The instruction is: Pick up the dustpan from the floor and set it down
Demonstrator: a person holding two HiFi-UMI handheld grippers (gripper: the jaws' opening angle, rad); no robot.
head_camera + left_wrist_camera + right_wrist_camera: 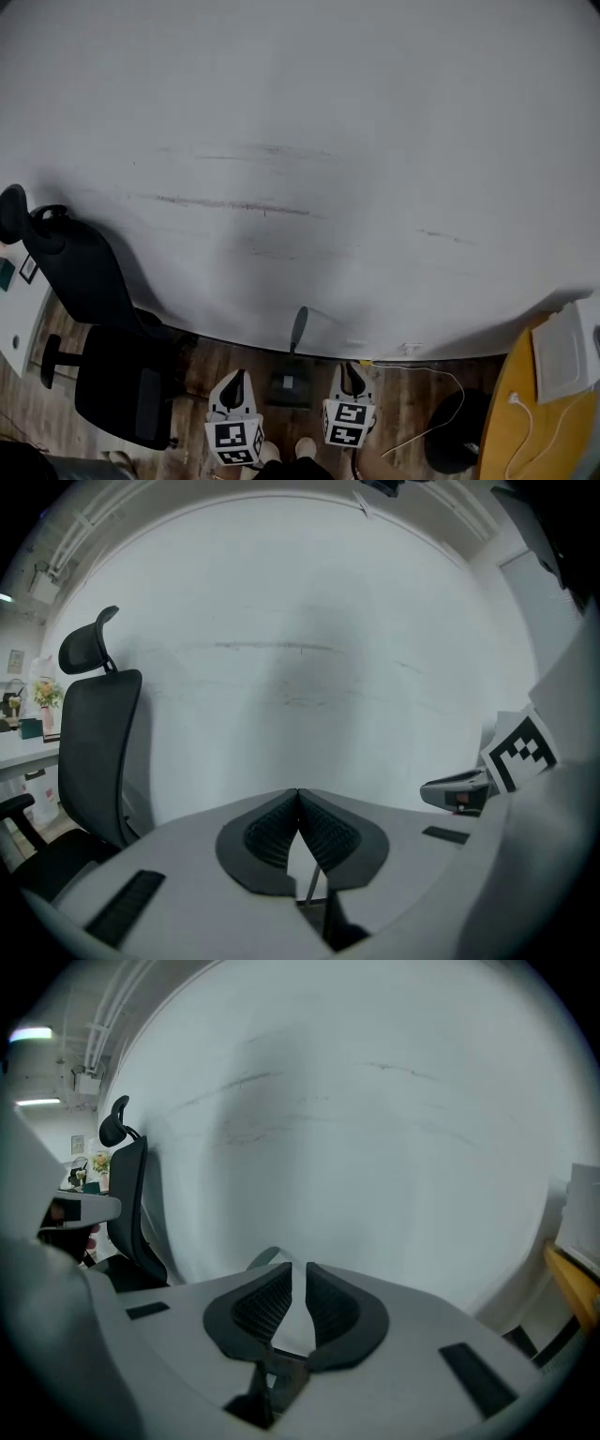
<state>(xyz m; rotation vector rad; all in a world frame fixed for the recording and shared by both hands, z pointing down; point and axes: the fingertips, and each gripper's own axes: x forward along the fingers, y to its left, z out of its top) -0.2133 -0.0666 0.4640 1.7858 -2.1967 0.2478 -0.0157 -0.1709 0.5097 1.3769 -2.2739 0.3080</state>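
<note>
Dustpan (pixel 290 382) on floor (pixel 412 405), lower centre, against wall (pixel 300 141), between claws, unheld. Left claw (pixel 234 386) pinched closed, empty. Right claw (pixel 353 378) narrow gap, empty. Risk: narrow claw bumps upright handle (pixel 298 328), dustpan topples.

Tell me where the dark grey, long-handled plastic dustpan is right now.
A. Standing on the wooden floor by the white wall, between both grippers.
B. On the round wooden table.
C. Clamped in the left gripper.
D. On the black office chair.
A: the head view shows the dustpan standing on the wooden floor at the foot of the white wall, between the left gripper and the right gripper, neither gripping it.
</note>
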